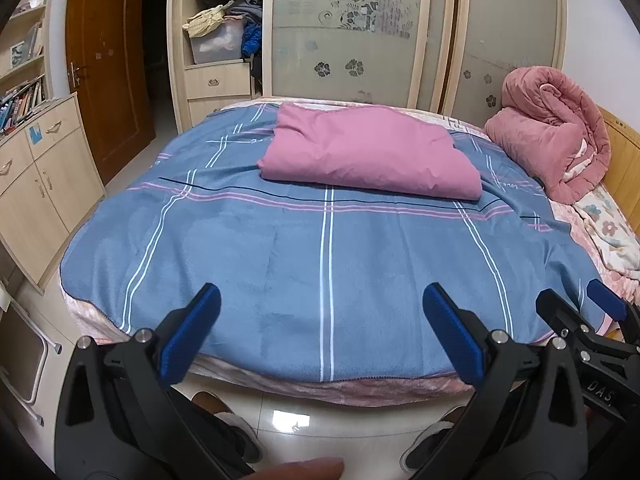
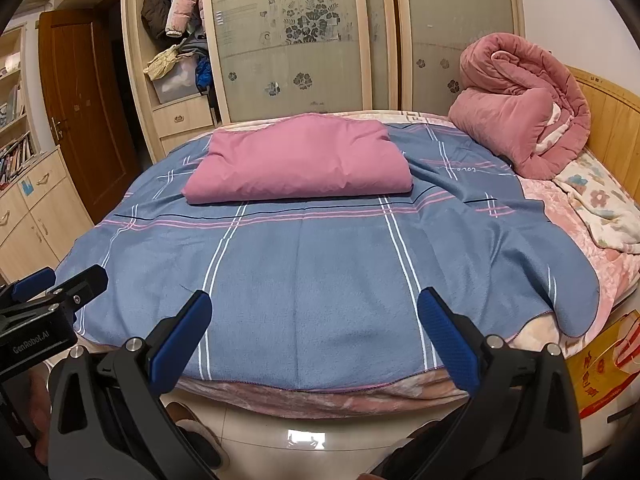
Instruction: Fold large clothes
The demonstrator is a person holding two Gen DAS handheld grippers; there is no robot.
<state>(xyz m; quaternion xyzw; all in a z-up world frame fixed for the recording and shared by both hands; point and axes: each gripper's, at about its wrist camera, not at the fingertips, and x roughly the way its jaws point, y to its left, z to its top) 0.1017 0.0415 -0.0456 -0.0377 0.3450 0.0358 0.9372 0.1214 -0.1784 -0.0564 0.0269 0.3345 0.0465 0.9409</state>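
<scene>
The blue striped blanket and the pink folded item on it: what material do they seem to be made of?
The blue striped blanket looks like soft fleece: a matte, slightly fuzzy nap with faint brush marks. The pink folded item looks like smooth woven fabric, perhaps cotton, with crisp creases and no pile; its puffiness suggests padding inside, though that cannot be confirmed.

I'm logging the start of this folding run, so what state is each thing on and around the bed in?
Blue striped blanket: spread flat over the bed, unfolded, near edge hanging over.
Pink cloth: folded, lying on the blanket's far half.
Pink quilt: bundled up against the headboard.
Wardrobe: left section open, clothes showing.
Brown door: ajar.
Left gripper: open, empty.
Right gripper: open, empty.
</scene>
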